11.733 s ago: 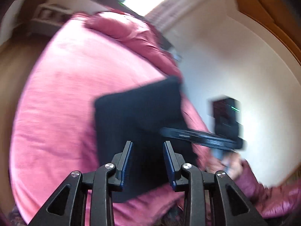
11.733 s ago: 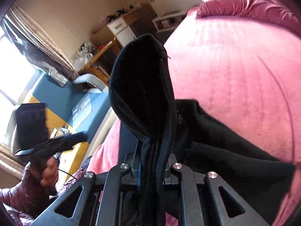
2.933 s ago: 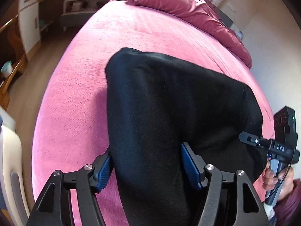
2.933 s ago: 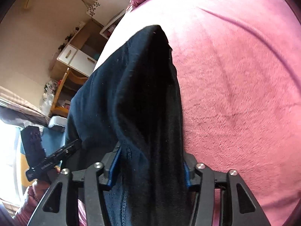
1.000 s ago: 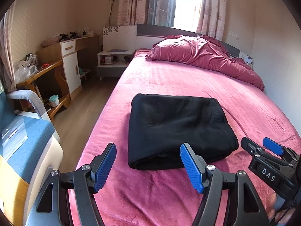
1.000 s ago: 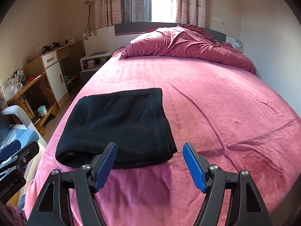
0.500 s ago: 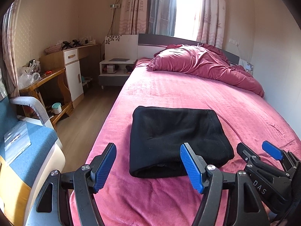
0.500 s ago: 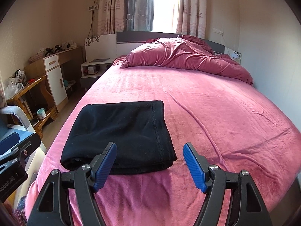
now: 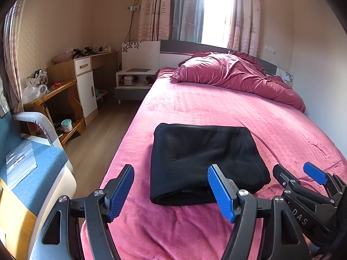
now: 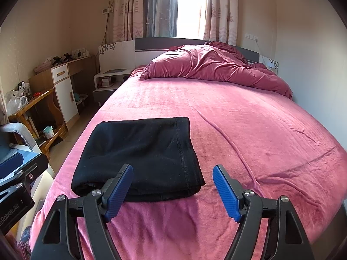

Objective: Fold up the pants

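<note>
The black pants (image 9: 201, 160) lie folded into a compact rectangle on the pink bed (image 9: 216, 108), near its foot and left edge. They also show in the right wrist view (image 10: 141, 153). My left gripper (image 9: 171, 186) is open and empty, held back above the foot of the bed, short of the pants. My right gripper (image 10: 173, 186) is open and empty, also back from the pants. The right gripper shows at the lower right of the left wrist view (image 9: 303, 186).
A crumpled pink duvet (image 9: 234, 75) lies at the head of the bed. A blue-cushioned chair (image 9: 26, 164) stands at the left. A wooden desk (image 9: 54, 91), a white cabinet (image 9: 86, 86) and a nightstand (image 9: 134, 80) line the left wall. Wooden floor (image 9: 97, 143) runs beside the bed.
Both grippers let go of the pants, which now lie folded on the bed. Over the last second both grippers have drawn back and risen slightly, staying open.
</note>
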### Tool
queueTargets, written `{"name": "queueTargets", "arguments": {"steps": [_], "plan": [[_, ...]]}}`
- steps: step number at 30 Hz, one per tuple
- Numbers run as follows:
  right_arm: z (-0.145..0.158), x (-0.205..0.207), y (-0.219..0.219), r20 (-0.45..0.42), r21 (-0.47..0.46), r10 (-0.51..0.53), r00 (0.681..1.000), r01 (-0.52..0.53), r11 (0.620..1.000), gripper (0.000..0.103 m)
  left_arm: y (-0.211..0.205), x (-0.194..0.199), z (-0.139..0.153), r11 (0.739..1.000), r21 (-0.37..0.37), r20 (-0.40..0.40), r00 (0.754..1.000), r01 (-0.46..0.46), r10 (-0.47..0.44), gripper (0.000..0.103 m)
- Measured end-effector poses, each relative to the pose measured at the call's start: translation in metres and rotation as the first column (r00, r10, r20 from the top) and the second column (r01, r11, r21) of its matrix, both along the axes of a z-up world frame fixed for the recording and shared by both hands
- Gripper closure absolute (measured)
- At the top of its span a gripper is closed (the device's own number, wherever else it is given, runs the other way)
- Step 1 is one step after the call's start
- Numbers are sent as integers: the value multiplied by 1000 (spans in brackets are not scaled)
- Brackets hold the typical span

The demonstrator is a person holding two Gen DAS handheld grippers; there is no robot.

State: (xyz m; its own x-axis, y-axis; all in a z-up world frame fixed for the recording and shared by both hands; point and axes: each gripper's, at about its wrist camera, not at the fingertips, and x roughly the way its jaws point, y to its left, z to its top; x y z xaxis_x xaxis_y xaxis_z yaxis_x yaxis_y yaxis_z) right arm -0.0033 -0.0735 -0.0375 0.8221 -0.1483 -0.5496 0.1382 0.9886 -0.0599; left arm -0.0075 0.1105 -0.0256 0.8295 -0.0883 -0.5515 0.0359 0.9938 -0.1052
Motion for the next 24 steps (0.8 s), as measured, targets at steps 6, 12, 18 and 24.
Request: {"name": "queueTargets", "arguments": {"steps": [6, 12, 18, 24], "plan": [[0, 1, -1, 1, 0, 2, 1000, -2, 1000, 26, 0, 0, 0, 1000, 2, -4, 1000, 0, 0, 31], [0, 0, 0, 2, -1, -3, 1000, 3, 1000, 26, -1, -2, 0, 1000, 4, -7, 1000, -9, 9, 31], [-1, -2, 1, -4, 1, -11, 1000, 11, 1000, 26, -2, -3, -1, 1000, 5, -8, 1000, -16, 16, 31], [-3, -3, 1, -4, -1, -14, 1000, 14, 1000, 26, -3, -4, -1, 1000, 5, -11, 1000, -20, 20, 31]]}}
